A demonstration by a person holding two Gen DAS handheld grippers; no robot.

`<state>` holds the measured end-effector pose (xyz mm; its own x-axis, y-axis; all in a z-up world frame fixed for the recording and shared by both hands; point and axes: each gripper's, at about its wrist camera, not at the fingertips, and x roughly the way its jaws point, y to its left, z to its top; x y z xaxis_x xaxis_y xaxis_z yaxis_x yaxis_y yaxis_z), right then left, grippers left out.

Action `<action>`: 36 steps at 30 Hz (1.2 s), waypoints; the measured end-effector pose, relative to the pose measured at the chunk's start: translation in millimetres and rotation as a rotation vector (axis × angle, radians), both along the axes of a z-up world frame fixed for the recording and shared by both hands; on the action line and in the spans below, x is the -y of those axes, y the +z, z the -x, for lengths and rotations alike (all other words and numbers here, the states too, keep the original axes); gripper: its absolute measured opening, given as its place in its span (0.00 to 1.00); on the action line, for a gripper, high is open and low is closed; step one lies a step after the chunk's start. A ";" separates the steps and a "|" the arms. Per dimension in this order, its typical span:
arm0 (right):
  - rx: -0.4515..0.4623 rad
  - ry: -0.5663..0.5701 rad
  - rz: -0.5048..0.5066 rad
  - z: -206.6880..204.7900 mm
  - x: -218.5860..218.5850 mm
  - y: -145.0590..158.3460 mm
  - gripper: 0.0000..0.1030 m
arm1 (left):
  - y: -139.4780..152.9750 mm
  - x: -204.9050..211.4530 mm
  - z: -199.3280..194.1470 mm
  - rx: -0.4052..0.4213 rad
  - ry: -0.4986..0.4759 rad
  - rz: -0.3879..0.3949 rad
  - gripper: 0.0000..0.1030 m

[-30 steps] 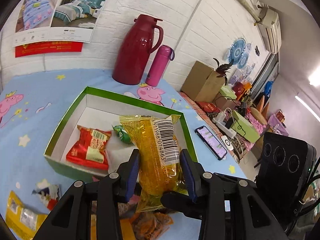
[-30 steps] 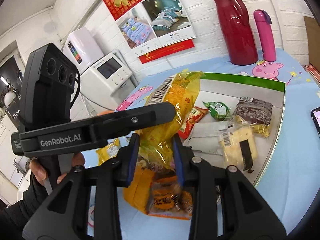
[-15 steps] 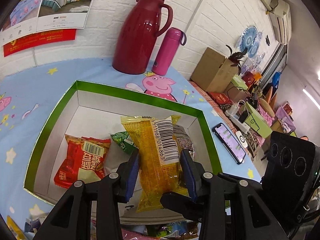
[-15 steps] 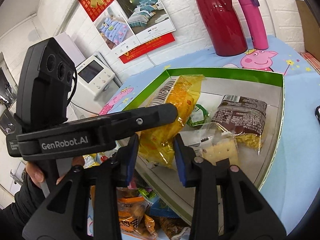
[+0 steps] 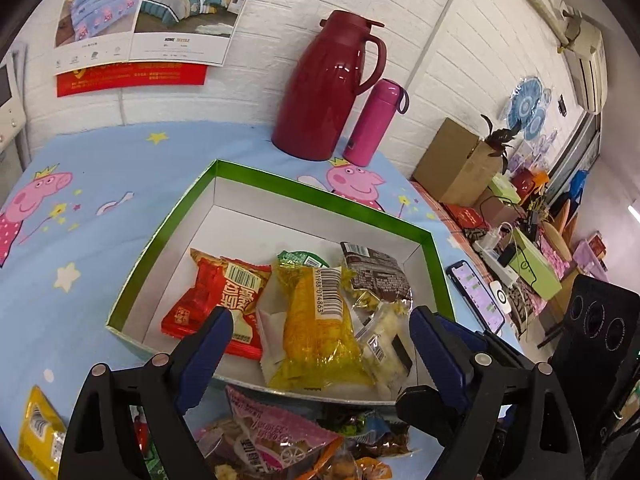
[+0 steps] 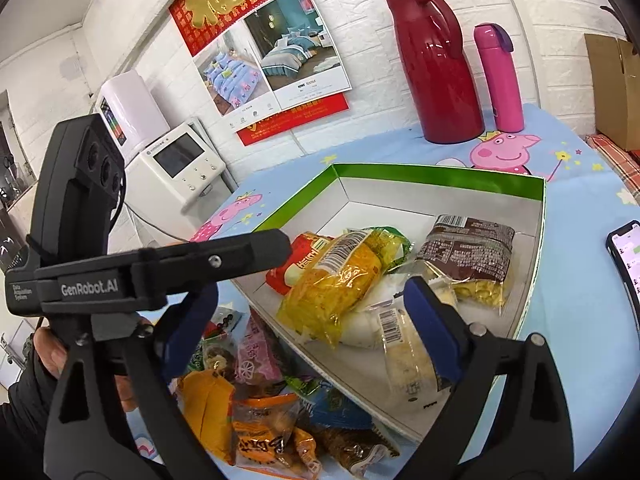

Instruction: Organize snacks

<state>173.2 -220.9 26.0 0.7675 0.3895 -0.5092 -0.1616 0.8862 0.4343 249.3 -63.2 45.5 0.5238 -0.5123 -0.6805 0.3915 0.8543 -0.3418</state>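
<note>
A cluttered home room: cartoon tablecloth (image 5: 100,184), thermos jug (image 5: 324,88), air conditioner (image 5: 586,60).

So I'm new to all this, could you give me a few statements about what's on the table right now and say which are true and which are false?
1. The yellow snack packet lies inside the green-rimmed box. True.
2. The left gripper is clamped on the yellow packet. False: its jaws stand wide apart, holding nothing.
3. The red snack packet lies in the box beside the yellow one. True.
4. The pink bottle stands inside the box. False: it stands behind the box on the tablecloth, next to the dark red jug.
5. The right gripper is open. True.
6. Every snack is packed. False: a pile of loose snacks lies outside the box's near edge.
</note>
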 end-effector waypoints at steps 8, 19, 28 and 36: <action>0.010 0.050 0.023 36.3 -17.8 13.4 0.92 | 15.5 -21.2 43.9 0.028 0.012 -0.035 0.89; -0.051 0.105 0.058 88.3 -35.6 0.1 0.92 | -8.7 -72.8 108.3 -0.008 0.042 -0.028 0.89; -0.184 0.293 0.087 92.8 -87.3 -34.3 0.57 | -49.7 -88.6 114.7 -0.104 0.008 0.006 0.71; -0.226 0.286 0.060 68.1 -102.9 -56.5 0.50 | -66.2 -82.8 101.9 -0.137 -0.040 0.007 0.66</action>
<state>105.1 -118.0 -30.5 0.4978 0.5364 -0.6815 -0.3123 0.8440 0.4361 147.4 19.6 -20.7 0.4054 -0.5358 -0.7407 0.3744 0.8365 -0.4001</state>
